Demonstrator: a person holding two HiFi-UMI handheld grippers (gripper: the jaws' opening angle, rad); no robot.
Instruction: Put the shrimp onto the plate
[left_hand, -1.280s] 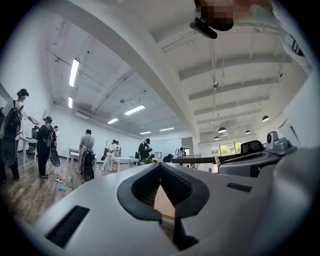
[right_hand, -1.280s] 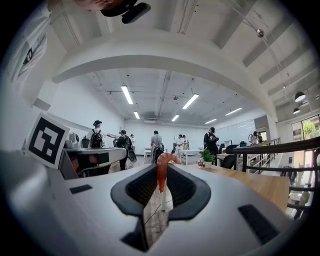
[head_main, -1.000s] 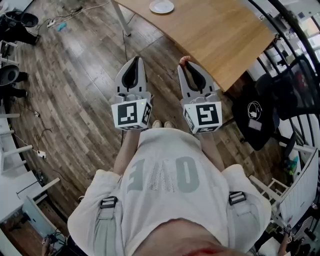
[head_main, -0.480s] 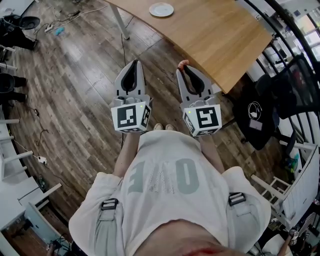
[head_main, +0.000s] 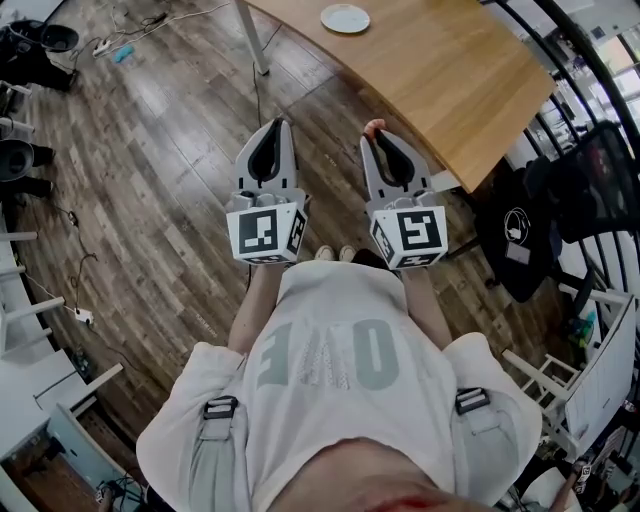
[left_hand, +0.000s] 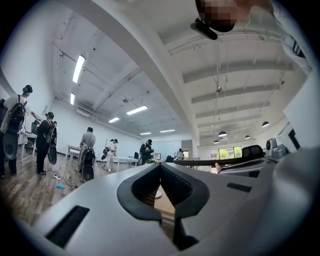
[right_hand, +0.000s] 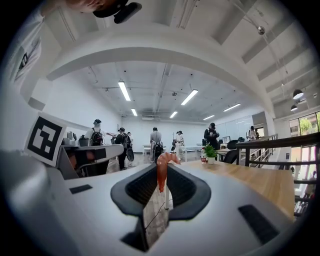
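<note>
Right gripper (head_main: 373, 136) clamped on shrimp (right_hand: 161, 172), pinched at the tips, near the counter's (head_main: 450, 80) near edge. Left gripper (head_main: 273, 126) closed, empty, just left of it over floor. Plate (head_main: 345, 18) on the counter's far part, well apart from shrimp.

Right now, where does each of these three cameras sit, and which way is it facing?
Head view: on the person's head, facing steeply down at the floor, table and plate; the shirt, left gripper and right gripper show.
Left gripper view: rides the left gripper, facing level into the room along its shut, empty jaws.
Right gripper view: rides the right gripper, facing along jaws pinching the shrimp.
Shared: all three show the table.
</note>
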